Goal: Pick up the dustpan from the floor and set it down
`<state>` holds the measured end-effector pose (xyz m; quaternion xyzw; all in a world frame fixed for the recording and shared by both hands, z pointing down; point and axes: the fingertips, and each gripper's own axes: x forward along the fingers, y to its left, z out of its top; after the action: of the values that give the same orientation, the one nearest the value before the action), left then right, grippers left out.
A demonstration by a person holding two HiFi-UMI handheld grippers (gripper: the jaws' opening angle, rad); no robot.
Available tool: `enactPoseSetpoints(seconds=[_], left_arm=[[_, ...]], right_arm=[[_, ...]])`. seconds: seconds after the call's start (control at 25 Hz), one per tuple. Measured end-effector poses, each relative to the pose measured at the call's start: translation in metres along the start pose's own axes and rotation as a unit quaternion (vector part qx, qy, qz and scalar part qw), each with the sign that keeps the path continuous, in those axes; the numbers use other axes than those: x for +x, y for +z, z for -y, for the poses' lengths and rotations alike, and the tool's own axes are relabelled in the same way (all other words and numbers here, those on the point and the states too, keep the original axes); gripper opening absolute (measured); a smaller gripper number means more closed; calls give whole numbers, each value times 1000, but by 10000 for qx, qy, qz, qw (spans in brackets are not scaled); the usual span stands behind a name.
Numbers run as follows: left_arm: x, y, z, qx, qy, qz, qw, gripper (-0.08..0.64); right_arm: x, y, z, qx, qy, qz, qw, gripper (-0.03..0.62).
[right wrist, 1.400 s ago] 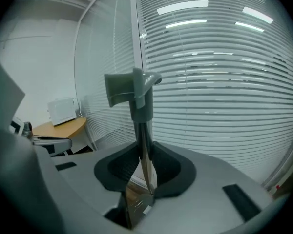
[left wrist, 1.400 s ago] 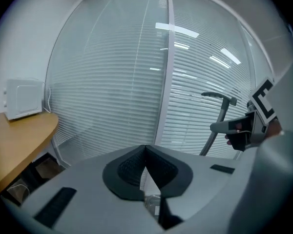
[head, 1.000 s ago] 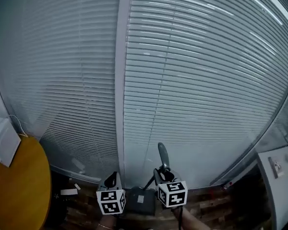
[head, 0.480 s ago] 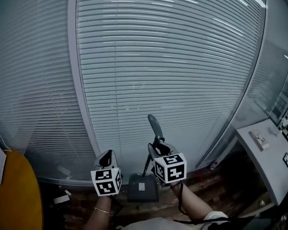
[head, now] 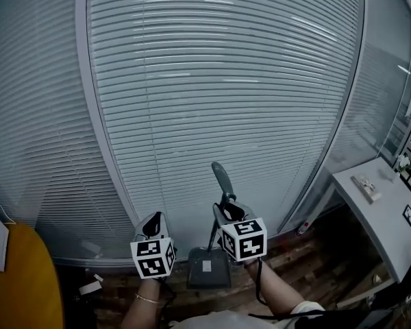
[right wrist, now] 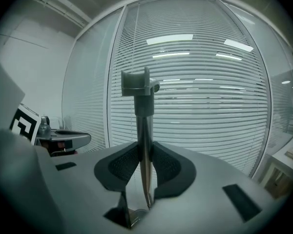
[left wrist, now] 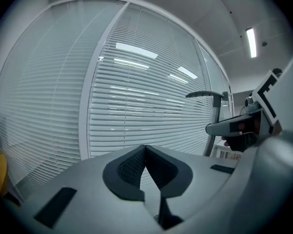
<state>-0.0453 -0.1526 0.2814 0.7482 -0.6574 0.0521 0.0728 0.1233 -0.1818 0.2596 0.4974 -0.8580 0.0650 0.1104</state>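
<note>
We held the right gripper (head: 227,212) closed on the thin pole of the long-handled dustpan (head: 209,271), and in the right gripper view its pads pressed the pole from both sides. The grey grip of the handle (right wrist: 140,89) stood upright above the jaws, and the dark pan was low down between our two forearms, over the wooden floor (head: 315,262) just before the window blinds (head: 226,81); if the pan touched the floor, we could not tell. Our left gripper (head: 153,223) was beside the right one and apart from the dustpan, its jaws brought together with nothing between them.
</note>
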Motion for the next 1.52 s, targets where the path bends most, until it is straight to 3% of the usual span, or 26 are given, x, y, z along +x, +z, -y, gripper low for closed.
enactPoseSetpoints(seconds=[0.52,0.84,1.52], left_arm=[[-5,-6,1,-91,9,-110,9999,17],[10,-34,1,-54,-37,-221,9997,17],[68,-157,8,-57,-42,-834,9965,17]], right_arm=[[-1,-8,-6,-28,58,-138,9999,100],[19,-33,-2,-101,210,-269,9994,100],[87,-158,3,206,681,-990,9925,100]])
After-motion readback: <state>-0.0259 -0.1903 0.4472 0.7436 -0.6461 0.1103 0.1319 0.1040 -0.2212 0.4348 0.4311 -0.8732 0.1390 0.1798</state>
